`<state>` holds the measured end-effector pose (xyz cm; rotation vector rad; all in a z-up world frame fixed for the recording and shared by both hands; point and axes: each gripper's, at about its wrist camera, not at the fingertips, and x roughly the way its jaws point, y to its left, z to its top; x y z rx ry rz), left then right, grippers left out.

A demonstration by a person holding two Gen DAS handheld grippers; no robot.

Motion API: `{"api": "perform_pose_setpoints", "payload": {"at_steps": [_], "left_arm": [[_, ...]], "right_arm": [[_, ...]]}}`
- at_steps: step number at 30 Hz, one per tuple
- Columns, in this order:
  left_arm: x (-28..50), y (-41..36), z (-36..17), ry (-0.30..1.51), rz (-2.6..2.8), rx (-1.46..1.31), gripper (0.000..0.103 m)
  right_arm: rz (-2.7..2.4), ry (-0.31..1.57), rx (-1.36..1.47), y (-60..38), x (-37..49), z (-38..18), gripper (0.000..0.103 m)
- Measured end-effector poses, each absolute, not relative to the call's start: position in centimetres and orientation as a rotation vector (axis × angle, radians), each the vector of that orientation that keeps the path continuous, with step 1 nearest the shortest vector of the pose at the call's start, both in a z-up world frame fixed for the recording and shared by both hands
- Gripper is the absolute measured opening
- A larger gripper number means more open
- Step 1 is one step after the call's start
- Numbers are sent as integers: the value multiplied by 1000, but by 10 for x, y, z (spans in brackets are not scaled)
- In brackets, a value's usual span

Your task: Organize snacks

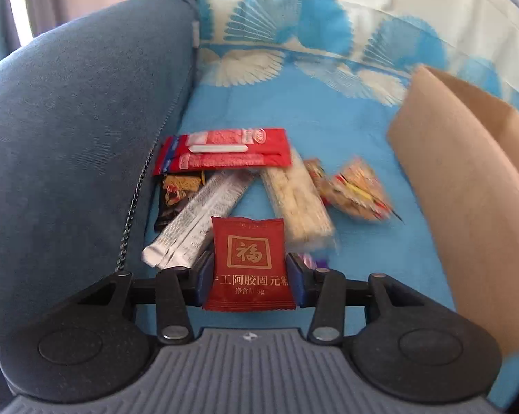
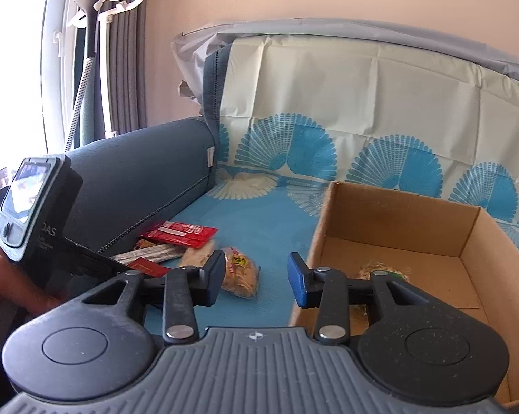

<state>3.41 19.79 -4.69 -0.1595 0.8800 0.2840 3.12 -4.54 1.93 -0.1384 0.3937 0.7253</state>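
In the left wrist view a small red sachet (image 1: pixel 249 262) with gold characters lies flat between the jaws of my left gripper (image 1: pixel 250 270), which stand open on either side of it. Behind it sits a heap of snacks: long red packets (image 1: pixel 225 148), a silver stick pack (image 1: pixel 197 227), a pale rice bar (image 1: pixel 297 203), a dark packet (image 1: pixel 176 196) and clear-wrapped brittle (image 1: pixel 359 193). My right gripper (image 2: pixel 256 277) is open and empty above the blue cloth, just left of the cardboard box (image 2: pixel 390 207). One wrapped snack (image 2: pixel 387 269) lies in the box, partly hidden.
A blue-grey sofa armrest (image 1: pixel 69 138) walls in the pile on the left. The blue patterned cover (image 2: pixel 259 220) lies on the seat and runs up the backrest. A hand (image 2: pixel 4 286) holds the left tool's housing (image 2: pixel 28 200). Curtains and a window stand at the far left.
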Motion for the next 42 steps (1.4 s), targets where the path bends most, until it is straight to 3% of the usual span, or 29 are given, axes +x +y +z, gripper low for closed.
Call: {"api": "perform_pose_setpoints", "payload": {"at_steps": [2,7,14,21,23,24,27,30,35,40,42], "left_arm": [[24,205,-49,921,209,-211,50],[10,215,-46,824,248,-328,50],[11,214,-44,798,304,-322,50],[9,221,-46,800,332,-348,50],[9,222,-46,798,328,-351,50],[9,222,-46,799,327,-352,50],[8,223,-46,797,325,-366,50],[8,224,-46,803,323,-377,50],[9,224,-46,806,309,-388,50],[13,221,-49,844,292,-378,50],[16,219,-51,870,283,-369,50]], "right_arm": [[759,401,-135,-37,28,20,42],[787,463,-184,-7,26,15,42],[679,608,-267,60,64,-3,41],[565,726,-358,114,122,-42,50],[576,757,-377,117,130,-49,44],[592,765,-379,116,131,-50,30],[656,733,-390,105,120,-44,18],[720,684,-433,92,95,-31,17],[829,569,-580,61,29,-16,17],[845,478,-816,53,-17,-51,18],[870,513,-796,52,-20,-60,29]]}}
